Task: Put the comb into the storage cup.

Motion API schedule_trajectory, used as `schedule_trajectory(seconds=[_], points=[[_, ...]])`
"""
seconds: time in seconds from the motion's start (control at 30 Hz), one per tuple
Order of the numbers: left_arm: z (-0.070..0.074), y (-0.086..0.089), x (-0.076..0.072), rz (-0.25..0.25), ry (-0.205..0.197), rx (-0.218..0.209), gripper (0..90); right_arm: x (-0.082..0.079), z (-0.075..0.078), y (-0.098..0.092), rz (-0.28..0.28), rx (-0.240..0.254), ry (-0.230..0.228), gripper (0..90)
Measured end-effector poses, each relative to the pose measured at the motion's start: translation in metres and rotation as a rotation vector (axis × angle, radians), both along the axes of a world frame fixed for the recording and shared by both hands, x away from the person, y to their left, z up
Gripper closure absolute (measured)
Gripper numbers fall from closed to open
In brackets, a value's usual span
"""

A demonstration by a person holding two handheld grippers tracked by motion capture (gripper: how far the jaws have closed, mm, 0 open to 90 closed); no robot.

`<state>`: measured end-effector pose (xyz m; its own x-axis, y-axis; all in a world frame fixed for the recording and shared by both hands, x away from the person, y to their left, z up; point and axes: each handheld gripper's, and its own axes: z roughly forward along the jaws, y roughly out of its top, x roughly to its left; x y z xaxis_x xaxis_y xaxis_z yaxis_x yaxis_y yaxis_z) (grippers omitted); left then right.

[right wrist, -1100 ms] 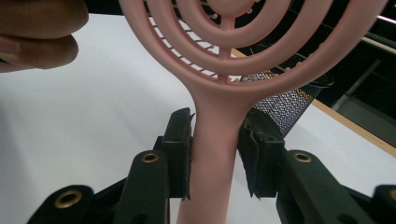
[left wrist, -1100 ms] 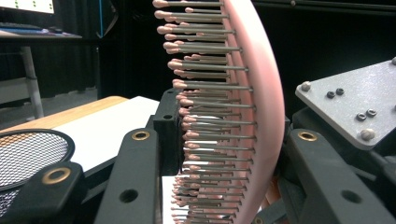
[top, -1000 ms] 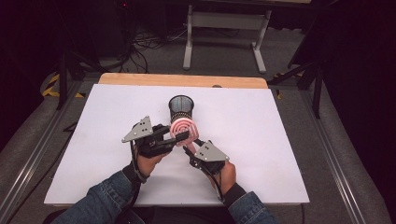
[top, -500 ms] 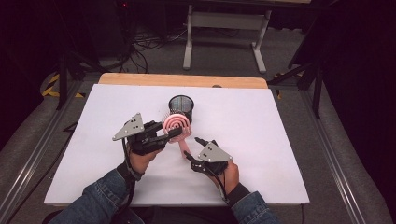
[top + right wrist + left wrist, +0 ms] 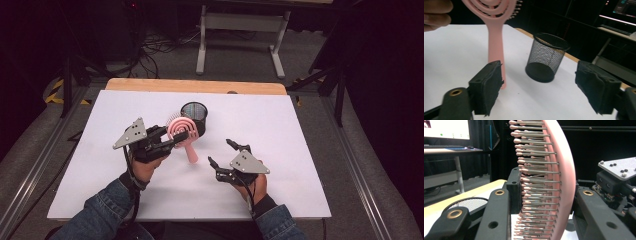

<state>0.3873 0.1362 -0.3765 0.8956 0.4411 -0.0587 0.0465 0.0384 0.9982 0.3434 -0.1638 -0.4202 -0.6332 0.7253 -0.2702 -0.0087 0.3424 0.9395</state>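
While left gripper [image 5: 176, 139] clamps hairbrush [image 5: 181, 131] | right gripper [image 5: 223, 153] just opened, empty

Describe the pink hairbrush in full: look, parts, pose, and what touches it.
The pink hairbrush looks like plastic, with a round head of open concentric rings, rows of thin pins with pink ball tips, and a straight handle. The left tool is shut on the head, one jaw on the pin side, one on the back. The handle points down toward the white table; whether its end touches it I cannot tell. It is beside the black mesh cup.
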Motion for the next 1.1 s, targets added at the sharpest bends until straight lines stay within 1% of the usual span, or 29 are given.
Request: schedule_trajectory(seconds=[0.2, 0.33, 0.4, 0.43, 0.57, 0.63, 0.7, 0.87, 0.9, 0.93, 1.07, 1.1], points=[[0.001, 0.003, 0.001, 0.014, -0.006, 0.004, 62.9, 0.0, 0.006, -0.016, -0.021, 0.037, 0.004, 15.9], [0.003, 0.007, 0.001, 0.022, -0.017, 0.006, 62.9, -0.002, 0.007, -0.027, -0.043, 0.041, -0.001, 14.8], [0.004, 0.007, 0.001, 0.026, -0.019, 0.009, 62.9, -0.002, 0.007, -0.029, -0.046, 0.043, -0.001, 14.5], [0.005, 0.008, 0.001, 0.029, -0.025, 0.012, 62.9, -0.004, 0.008, -0.037, -0.057, 0.047, -0.005, 14.1], [0.006, 0.01, 0.002, 0.034, -0.031, 0.019, 62.9, -0.005, 0.008, -0.049, -0.06, 0.041, 0.011, 14.4], [0.007, 0.01, 0.002, 0.038, -0.034, 0.019, 62.9, -0.006, 0.007, -0.056, -0.069, 0.045, 0.018, 14.4], [0.009, 0.012, 0.002, 0.043, -0.041, 0.022, 62.9, -0.008, 0.006, -0.065, -0.083, 0.055, 0.024, 14.7], [0.015, 0.014, 0.0, 0.05, -0.057, 0.026, 62.9, -0.013, 0.003, -0.08, -0.114, 0.052, 0.023, 13.9], [0.015, 0.014, 0.0, 0.05, -0.057, 0.026, 62.9, -0.013, 0.003, -0.083, -0.114, 0.055, 0.022, 13.4], [0.019, 0.017, 0.001, 0.054, -0.066, 0.033, 62.9, -0.015, 0.002, -0.087, -0.112, 0.069, 0.021, 13.9], [0.026, 0.023, 0.001, 0.065, -0.078, 0.029, 62.9, -0.016, 0.001, -0.092, -0.126, 0.074, 0.027, 12.9], [0.028, 0.024, 0.001, 0.066, -0.084, 0.029, 63.0, -0.016, 0.001, -0.093, -0.127, 0.084, 0.027, 12.7]])
